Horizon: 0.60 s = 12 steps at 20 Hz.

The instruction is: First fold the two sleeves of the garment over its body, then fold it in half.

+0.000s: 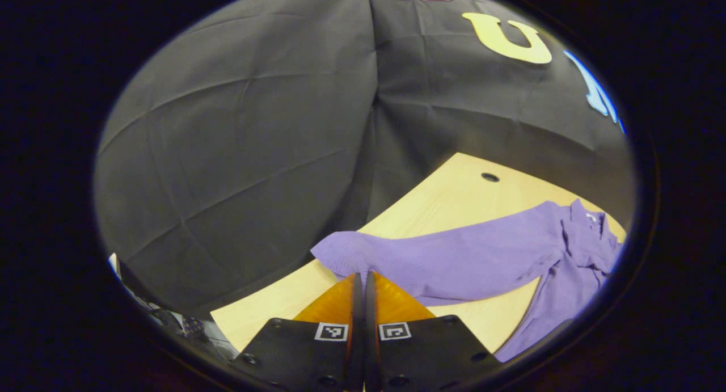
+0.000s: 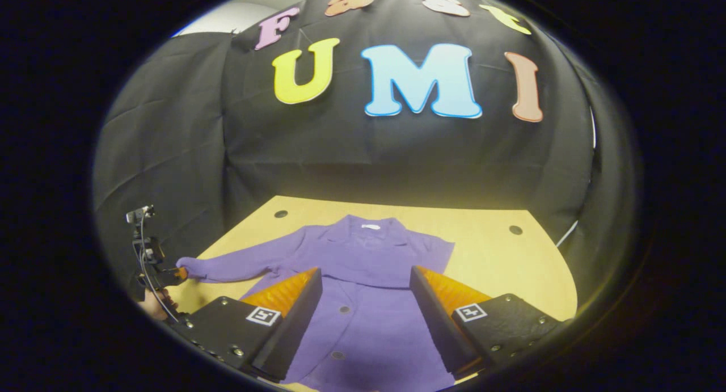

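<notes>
A purple buttoned garment (image 2: 363, 329) lies front up on the light wooden table (image 2: 499, 267), collar toward the booth wall. Its left sleeve (image 2: 238, 267) stretches out sideways to the table's left edge. My left gripper (image 1: 363, 275) is shut on that sleeve's cuff (image 1: 343, 253); in the right gripper view the left gripper (image 2: 170, 276) sits small at the far left, held by a hand (image 2: 150, 308). My right gripper (image 2: 366, 273) hovers open over the garment's chest, its fingers wide apart and holding nothing. A layer of purple cloth (image 2: 391, 261) lies across the chest.
The table has small round holes near its back corners (image 2: 281, 213) (image 2: 515, 230) (image 1: 490, 177). Black cloth walls close in the back and sides. Bare tabletop shows right of the garment (image 2: 510, 290) and beyond the sleeve (image 1: 442, 205).
</notes>
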Each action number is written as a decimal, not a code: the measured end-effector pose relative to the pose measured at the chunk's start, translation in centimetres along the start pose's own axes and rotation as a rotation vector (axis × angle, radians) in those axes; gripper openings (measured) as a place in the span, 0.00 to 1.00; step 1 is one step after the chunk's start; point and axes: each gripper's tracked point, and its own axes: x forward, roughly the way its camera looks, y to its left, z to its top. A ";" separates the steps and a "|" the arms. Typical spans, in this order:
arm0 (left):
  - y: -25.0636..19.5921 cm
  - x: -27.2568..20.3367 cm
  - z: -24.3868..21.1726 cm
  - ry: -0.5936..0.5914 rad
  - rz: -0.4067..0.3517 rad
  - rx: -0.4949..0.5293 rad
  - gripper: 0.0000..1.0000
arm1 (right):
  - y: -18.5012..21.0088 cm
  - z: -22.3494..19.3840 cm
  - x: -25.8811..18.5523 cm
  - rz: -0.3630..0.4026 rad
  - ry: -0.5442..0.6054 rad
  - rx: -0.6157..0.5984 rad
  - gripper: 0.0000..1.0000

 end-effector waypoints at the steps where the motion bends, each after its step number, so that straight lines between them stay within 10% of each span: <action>1: -1.0 -0.3 0.8 -0.016 -0.017 0.008 0.06 | -0.7 -0.3 -0.4 -0.006 0.001 0.006 0.96; 12: -19.5 -5.7 7.0 -0.153 -0.270 0.126 0.06 | -9.7 -2.2 -4.4 -0.134 -0.022 0.094 0.96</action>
